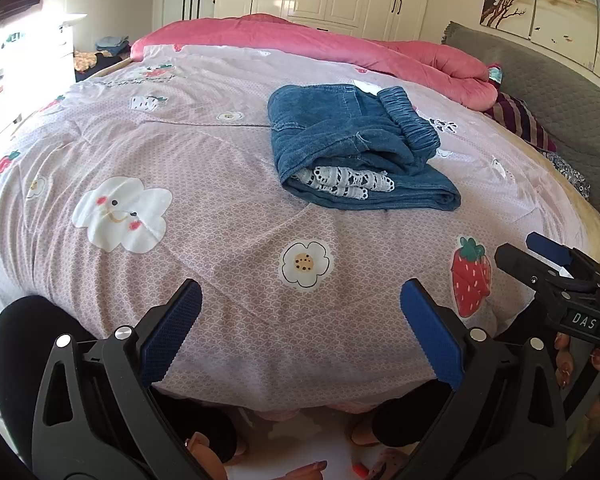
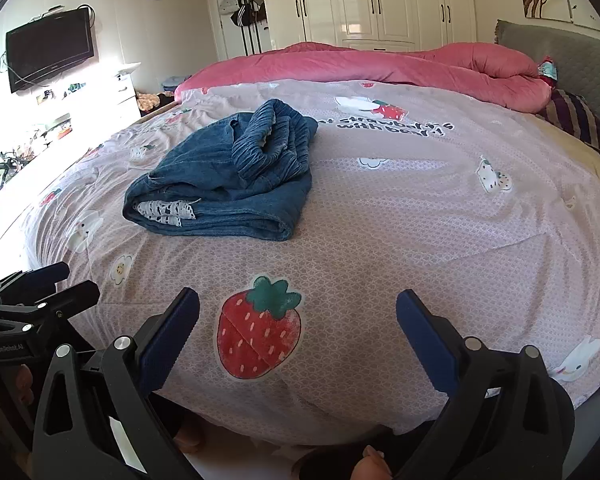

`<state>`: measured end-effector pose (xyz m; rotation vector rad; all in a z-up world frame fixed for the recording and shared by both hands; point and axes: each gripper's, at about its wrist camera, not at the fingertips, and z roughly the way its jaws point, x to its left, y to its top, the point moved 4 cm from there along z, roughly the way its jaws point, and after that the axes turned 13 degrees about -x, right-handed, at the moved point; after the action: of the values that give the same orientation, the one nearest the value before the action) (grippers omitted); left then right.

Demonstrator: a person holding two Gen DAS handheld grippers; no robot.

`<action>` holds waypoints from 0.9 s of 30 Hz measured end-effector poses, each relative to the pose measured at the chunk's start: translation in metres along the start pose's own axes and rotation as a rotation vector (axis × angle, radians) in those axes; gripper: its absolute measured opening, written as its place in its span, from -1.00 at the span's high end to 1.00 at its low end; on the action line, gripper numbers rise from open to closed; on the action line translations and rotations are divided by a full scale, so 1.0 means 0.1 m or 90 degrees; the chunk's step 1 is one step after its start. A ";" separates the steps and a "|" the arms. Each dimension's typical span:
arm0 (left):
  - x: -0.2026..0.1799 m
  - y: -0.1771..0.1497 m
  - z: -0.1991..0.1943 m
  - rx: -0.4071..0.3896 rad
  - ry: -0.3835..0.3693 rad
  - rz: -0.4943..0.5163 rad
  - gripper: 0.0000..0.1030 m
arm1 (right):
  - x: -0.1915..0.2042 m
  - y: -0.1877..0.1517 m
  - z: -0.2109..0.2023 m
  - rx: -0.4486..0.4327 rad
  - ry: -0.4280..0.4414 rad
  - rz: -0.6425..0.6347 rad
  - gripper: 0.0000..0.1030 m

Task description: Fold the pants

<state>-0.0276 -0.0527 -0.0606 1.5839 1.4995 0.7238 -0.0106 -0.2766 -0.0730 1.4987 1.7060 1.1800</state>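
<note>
The pants [image 1: 356, 144] lie in a thick blue bundle on the bed [image 1: 228, 184], right of centre in the left wrist view and left of centre in the right wrist view [image 2: 224, 176]. The gathered waistband [image 2: 268, 148] is humped on top and a strip of white lace [image 1: 348, 180] pokes out of the near fold.

The fold looks nearly finished, but lumpy. To tidy it, I'd pinch the waistband at both ends, lay it flat, then tuck the lace inside before pressing the stack down.

Both tools hang at the bottom edge, well short of the pants: the left tool [image 1: 300, 332] spread wide and empty, the right tool [image 2: 298, 340] likewise.

The bed cover reads "strawberry's with bear's" [image 2: 392, 126], partly creased. One tool body is marked "DAS" [image 1: 584, 320]; the other label [image 2: 9, 349] is too blurred to read.
</note>
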 end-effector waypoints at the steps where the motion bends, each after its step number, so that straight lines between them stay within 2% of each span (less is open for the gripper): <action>1: 0.00 0.00 0.00 0.000 0.000 0.000 -0.81 | 0.00 0.00 0.00 0.000 0.000 -0.001 -0.91; 27: 0.00 -0.01 0.02 0.012 -0.002 0.003 -0.82 | 0.01 -0.01 0.02 0.004 -0.006 -0.002 -0.91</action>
<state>-0.0264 -0.0534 -0.0626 1.6021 1.5039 0.7113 -0.0099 -0.2753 -0.0748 1.5030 1.7069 1.1644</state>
